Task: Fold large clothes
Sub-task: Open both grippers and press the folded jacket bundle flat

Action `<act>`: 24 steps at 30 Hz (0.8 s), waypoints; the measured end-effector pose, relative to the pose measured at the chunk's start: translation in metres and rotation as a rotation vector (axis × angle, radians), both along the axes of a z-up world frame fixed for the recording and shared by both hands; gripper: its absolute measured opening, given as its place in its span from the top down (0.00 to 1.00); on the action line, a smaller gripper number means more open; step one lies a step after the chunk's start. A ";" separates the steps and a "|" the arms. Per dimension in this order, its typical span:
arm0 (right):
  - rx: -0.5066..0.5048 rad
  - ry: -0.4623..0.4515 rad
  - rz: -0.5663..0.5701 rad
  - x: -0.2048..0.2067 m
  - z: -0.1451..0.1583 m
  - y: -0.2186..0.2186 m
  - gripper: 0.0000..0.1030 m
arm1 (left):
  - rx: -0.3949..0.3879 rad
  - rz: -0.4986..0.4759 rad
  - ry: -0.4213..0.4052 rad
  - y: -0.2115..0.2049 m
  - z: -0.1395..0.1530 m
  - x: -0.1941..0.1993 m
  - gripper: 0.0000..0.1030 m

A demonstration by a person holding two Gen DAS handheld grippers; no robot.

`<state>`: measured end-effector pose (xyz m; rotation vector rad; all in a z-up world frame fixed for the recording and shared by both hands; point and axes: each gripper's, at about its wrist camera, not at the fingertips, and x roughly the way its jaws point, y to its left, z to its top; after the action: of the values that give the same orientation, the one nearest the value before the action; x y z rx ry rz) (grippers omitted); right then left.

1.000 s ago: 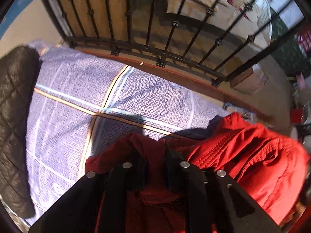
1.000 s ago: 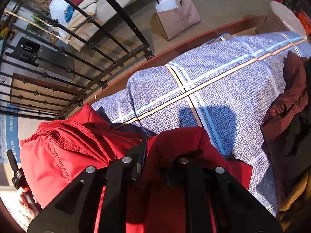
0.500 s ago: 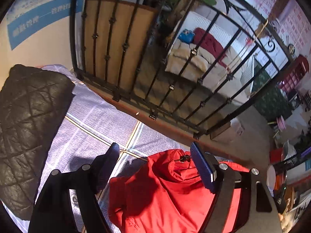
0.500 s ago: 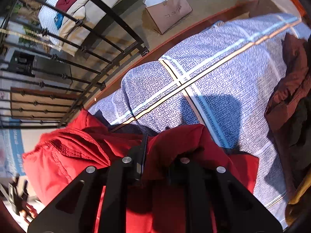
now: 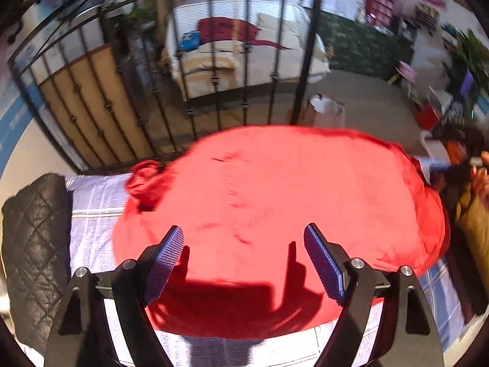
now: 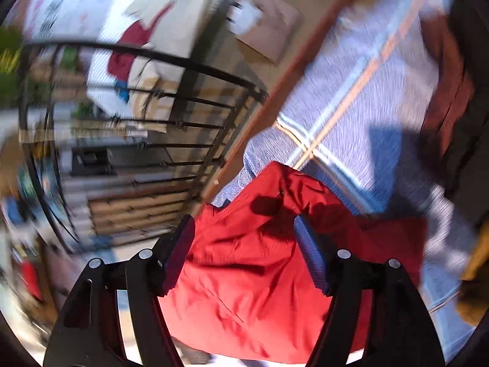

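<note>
A bed (image 5: 91,214) with a blue-lilac checked cover (image 6: 351,91) carries everything. A red garment (image 5: 275,198) lies on it, spread ahead of and below the left jaws and bunched beneath the right ones. A black quilted jacket (image 5: 33,238) lies left of the left jaws, and dark red-brown clothes (image 6: 446,85) lie far right of the right jaws.

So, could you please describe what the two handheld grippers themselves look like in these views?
Both look alike. The left gripper and right gripper each have two flat black arms, fastened with round silver bolts. Each finger ends in a blue pad with a fine ribbed texture. No cables, markings or sleeves are visible near them.
</note>
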<state>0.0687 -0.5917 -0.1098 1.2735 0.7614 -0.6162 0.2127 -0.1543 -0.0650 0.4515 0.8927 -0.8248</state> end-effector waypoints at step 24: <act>-0.366 0.385 0.444 0.081 -0.053 0.150 0.10 | 0.202 0.135 0.179 -0.069 -0.076 0.034 0.04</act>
<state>0.1496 -0.4415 -0.1632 0.6241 1.1499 -0.6055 0.2471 -0.2237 -0.1405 0.4924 1.1660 -0.6612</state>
